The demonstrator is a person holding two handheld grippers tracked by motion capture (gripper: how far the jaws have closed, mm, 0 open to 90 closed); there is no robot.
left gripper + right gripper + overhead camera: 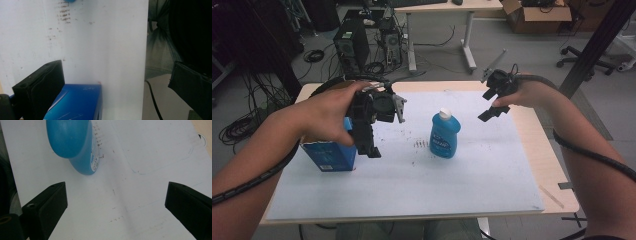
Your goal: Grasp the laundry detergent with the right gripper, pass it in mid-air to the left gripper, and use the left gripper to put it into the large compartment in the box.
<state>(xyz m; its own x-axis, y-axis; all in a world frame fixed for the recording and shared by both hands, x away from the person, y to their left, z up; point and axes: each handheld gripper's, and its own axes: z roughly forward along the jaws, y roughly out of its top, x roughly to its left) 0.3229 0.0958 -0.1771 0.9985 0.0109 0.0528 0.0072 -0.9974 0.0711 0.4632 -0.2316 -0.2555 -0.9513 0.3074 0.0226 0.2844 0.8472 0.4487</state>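
A blue bottle [445, 134] with a white cap stands upright in the middle of the white sheet [412, 190]. A blue box [329, 154] stands at the sheet's left. My left gripper [371, 142] hangs just right of the box, pointing down. In the left gripper view it [116, 85] is open, and the box's top [77, 102] lies beside one jaw without being clamped. My right gripper [490, 105] hovers in the air right of the bottle. It [116, 205] is open with nothing in it, and the bottle [72, 142] lies ahead of it.
The wooden table [557, 190] shows a bare strip along the right of the sheet. Small dark marks [419, 144] dot the sheet left of the bottle. On the floor behind stand a computer tower [352, 47], a desk leg and cables.
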